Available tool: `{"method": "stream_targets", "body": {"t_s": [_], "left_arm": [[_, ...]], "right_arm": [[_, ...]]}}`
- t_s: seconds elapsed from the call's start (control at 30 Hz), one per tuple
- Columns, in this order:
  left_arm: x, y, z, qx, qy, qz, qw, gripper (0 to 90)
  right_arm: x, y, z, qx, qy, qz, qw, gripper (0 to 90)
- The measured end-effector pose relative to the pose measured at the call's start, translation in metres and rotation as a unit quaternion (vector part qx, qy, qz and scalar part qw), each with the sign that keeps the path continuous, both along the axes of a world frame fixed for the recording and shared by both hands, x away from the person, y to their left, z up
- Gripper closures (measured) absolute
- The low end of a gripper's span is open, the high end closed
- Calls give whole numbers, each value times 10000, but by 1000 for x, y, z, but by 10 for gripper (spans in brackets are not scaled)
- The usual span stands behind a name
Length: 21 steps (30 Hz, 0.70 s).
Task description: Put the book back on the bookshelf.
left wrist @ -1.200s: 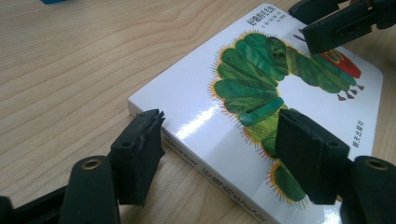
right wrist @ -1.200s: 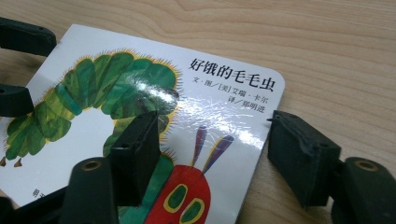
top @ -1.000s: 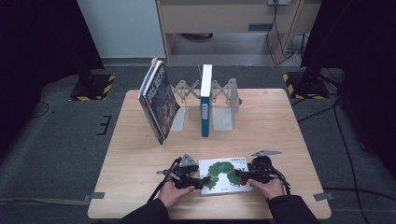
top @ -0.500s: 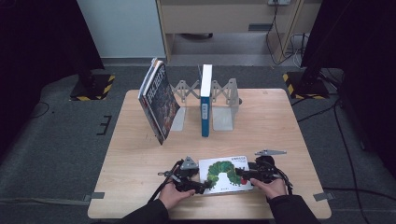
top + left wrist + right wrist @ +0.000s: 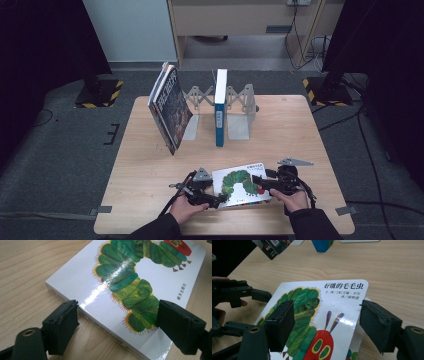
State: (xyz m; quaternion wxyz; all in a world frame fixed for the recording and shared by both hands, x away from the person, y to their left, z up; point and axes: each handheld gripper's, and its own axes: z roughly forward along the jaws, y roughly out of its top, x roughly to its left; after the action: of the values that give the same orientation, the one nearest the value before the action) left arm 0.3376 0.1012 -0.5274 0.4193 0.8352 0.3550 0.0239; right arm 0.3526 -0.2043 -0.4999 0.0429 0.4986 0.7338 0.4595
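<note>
A white picture book (image 5: 240, 183) with a green caterpillar on its cover lies flat near the table's front edge. My left gripper (image 5: 216, 199) is at the book's left end. In the left gripper view the left gripper (image 5: 117, 322) stands open, its jaws straddling the spine corner of the book (image 5: 117, 270). My right gripper (image 5: 258, 182) is at the book's right end. In the right gripper view the right gripper (image 5: 327, 325) is open: one jaw hangs over the cover of the book (image 5: 337, 300), the other past its right edge. A lower page peeks out under that edge.
A metal folding book rack (image 5: 240, 107) stands at the back of the wooden table (image 5: 300, 130) with a blue book (image 5: 220, 107) upright in it. A dark book (image 5: 170, 107) leans against its left end. The other hand's gripper (image 5: 237, 295) shows at left.
Both grippers have edged slightly inward over the ends of the picture book. The book and the rack have not moved.
</note>
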Motion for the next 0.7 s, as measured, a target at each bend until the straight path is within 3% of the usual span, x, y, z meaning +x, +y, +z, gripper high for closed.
{"method": "stream_targets", "body": {"t_s": [0.4, 0.7], "left_arm": [[1, 0, -1, -85, 28, 30, 10000, 135], [1, 0, -2, -104, 35, 25, 9999, 117]], "right_arm": [[-5, -1, 7, 298, -101, -73, 9995, 290], [-7, -2, 7, 337, -62, -68, 9994, 289]]}}
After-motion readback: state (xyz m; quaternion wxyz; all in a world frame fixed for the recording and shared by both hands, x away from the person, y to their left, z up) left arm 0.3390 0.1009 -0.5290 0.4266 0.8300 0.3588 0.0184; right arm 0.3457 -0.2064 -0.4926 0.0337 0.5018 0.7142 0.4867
